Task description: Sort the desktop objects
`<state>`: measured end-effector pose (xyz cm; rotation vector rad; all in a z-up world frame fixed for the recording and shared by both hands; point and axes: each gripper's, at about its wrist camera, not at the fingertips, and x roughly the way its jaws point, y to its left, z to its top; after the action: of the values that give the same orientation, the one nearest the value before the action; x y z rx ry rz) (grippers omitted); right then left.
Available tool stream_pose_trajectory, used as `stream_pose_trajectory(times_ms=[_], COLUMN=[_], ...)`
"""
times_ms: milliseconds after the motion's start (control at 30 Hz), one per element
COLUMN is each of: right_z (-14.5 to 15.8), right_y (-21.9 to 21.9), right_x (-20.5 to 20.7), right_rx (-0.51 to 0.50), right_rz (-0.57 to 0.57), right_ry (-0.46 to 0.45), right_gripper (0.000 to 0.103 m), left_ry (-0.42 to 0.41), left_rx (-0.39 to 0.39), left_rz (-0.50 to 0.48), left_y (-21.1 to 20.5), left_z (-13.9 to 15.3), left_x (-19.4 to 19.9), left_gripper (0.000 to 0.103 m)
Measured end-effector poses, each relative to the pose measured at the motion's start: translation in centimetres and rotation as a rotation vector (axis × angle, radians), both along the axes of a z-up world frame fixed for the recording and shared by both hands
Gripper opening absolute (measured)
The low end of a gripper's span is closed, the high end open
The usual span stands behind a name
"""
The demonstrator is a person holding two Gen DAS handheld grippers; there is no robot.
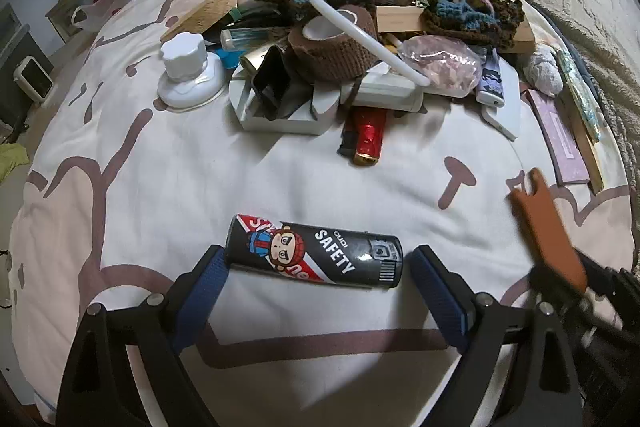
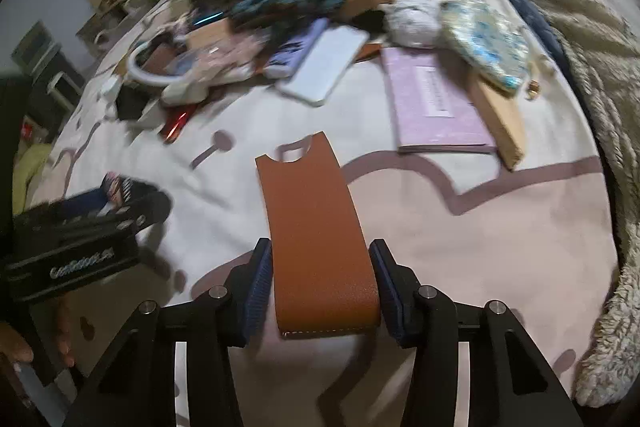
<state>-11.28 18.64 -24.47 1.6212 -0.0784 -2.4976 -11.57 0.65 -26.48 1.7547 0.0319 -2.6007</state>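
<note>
The left gripper (image 1: 316, 291) is gaping wide around the black can (image 1: 314, 254). The right gripper (image 2: 320, 287) is squeezing the brown leather case (image 2: 316, 227), pointing toward twelve o'clock. The round can may be rolling away; the floppy case may be slipping out.

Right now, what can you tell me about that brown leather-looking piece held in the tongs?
The brown leather case is a flat, grained tan sleeve with a notched cut-out at its far end and pale stitching along its near edge. It sticks forward between the blue pads of the right tongs, which flank its near end. Its far end hovers over the patterned bedspread, apart from the clutter.
</note>
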Motion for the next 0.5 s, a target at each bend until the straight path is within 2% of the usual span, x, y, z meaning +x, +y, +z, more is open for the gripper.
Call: stream_pose_trajectory(times_ms=[167, 500], right_z=[-0.2, -0.7], right_y=[1.5, 1.5], right_x=[-0.3, -0.4], right_rx=[0.000, 0.028], right_rz=[-0.045, -0.041], right_ry=[-0.005, 0.008], right_gripper=[0.050, 0.050], left_ry=[0.003, 0.002], left_rx=[-0.007, -0.027], left_rz=[0.001, -0.006], left_y=[-0.3, -0.9], left_z=[0.0, -0.2], left_x=[0.2, 0.3], left_gripper=[0.093, 0.093])
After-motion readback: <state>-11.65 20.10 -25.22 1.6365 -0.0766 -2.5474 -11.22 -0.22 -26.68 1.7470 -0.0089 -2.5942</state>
